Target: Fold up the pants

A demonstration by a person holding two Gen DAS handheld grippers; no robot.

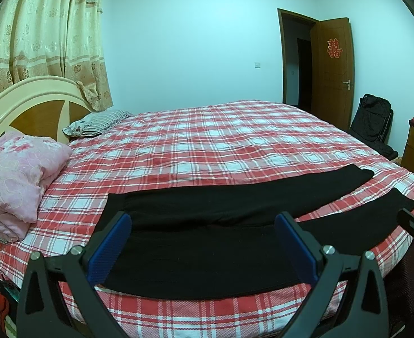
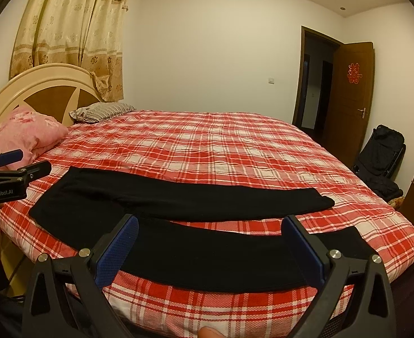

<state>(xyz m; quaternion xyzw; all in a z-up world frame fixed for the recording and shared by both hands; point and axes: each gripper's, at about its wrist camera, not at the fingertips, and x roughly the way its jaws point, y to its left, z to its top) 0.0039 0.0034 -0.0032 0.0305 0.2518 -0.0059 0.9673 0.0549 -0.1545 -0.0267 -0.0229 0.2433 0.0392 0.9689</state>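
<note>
Black pants [image 1: 207,225] lie spread flat along the near edge of a bed [image 1: 221,140], waist toward the headboard [image 1: 24,104] end, the two legs running toward the foot and parted by a wedge of plaid sheet. The left gripper [image 1: 202,242] hovers over the waist end with its jaws wide apart and empty; the right gripper [image 2: 209,242] hangs over the nearer leg, jaws equally wide and holding nothing.

The risks lie in the cloth and the edge. The nearer leg sits close to the bed's near edge, so a careless pull could drag it over the side. Black on black hides the seams and hems, and a jaw could easily close on one layer only, or catch the sheet beneath, leaving the fold crooked. If the two grippers lift unevenly, the legs may not land one on the other.

The bed is covered by a red-and-white plaid sheet, slightly rumpled toward the middle. A pink quilt [image 1: 18,177] is bunched at the headboard corner, with a striped pillow [image 1: 97,124] beyond. Patterned curtains [image 1: 52,28] hang behind the headboard; a brown door [image 1: 333,64] stands open at the far wall, a dark bag [image 1: 371,124] beside it.
</note>
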